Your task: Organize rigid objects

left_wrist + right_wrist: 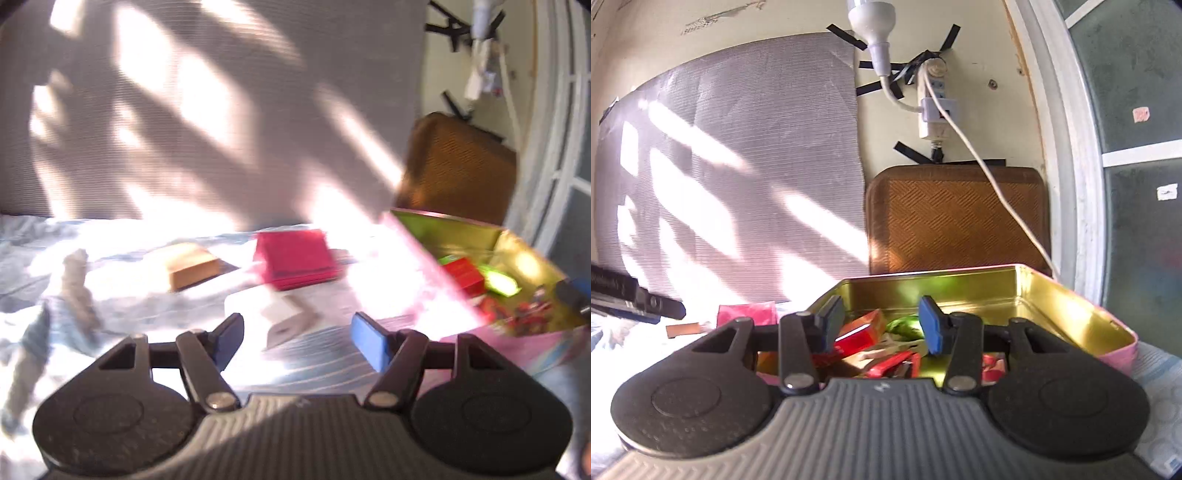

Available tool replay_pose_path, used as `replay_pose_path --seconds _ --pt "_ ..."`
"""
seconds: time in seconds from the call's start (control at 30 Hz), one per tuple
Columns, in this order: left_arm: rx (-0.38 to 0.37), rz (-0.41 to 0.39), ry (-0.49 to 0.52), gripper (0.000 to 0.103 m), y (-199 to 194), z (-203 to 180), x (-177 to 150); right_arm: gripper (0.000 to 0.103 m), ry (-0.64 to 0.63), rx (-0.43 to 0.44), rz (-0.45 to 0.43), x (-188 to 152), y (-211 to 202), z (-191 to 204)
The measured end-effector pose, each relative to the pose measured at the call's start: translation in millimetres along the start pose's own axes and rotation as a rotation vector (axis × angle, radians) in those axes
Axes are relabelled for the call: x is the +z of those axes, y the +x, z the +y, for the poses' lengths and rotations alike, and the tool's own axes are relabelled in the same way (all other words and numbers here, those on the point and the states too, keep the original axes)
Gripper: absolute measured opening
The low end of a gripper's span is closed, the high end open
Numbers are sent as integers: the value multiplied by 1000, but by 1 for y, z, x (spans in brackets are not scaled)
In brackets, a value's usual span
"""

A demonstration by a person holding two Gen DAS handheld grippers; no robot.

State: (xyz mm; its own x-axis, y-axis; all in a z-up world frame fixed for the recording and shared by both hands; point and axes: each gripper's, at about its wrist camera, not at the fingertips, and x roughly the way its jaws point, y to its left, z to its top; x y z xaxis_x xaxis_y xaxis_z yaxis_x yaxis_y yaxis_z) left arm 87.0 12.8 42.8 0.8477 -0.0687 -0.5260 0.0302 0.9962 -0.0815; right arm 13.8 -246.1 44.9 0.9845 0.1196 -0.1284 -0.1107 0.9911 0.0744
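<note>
The tin [1052,295] already holds several small things, a red box [857,332] and a green piece [905,326] among them. Left on the sheet [110,236] (seen only from the left wrist) are a magenta box [295,258], a tan block [192,266] and a white box [277,321]. The left gripper [297,338] hangs part open and empty near the white box. The right gripper [881,325], also part open and empty, hovers over the tin.

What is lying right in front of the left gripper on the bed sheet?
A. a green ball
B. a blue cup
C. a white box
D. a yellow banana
C: a white box lies on the sheet just ahead of the open left gripper, with a red box behind it.
</note>
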Motion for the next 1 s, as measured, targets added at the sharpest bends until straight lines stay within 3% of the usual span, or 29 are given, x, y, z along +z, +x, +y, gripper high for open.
replay_pose_path --seconds 0.1,0.2,0.27,0.4,0.47,0.57,0.7,0.8,1.0 --pt "153 1 23 65 2 37 -15 48 -31 134 51 6 -1 37" --pt "232 7 -18 64 8 62 -26 53 -122 274 145 2 11 88" --pt "188 17 -111 63 9 78 -25 53 -198 312 198 -5 28 121" --pt "187 12 -191 64 9 94 -27 53 -222 326 326 -15 83 161" --pt "184 8 -193 64 8 95 -27 53 -204 312 376 -16 114 172" --pt "181 0 -169 64 9 89 -27 62 -189 311 445 -20 146 185" --pt "178 -7 -162 64 8 87 -28 59 -193 251 569 -41 175 196" --pt "171 -4 -167 64 9 89 -28 50 -158 255 552 -42 162 191" --pt "168 4 -153 65 10 88 -27 50 -224 350 565 -42 100 181"
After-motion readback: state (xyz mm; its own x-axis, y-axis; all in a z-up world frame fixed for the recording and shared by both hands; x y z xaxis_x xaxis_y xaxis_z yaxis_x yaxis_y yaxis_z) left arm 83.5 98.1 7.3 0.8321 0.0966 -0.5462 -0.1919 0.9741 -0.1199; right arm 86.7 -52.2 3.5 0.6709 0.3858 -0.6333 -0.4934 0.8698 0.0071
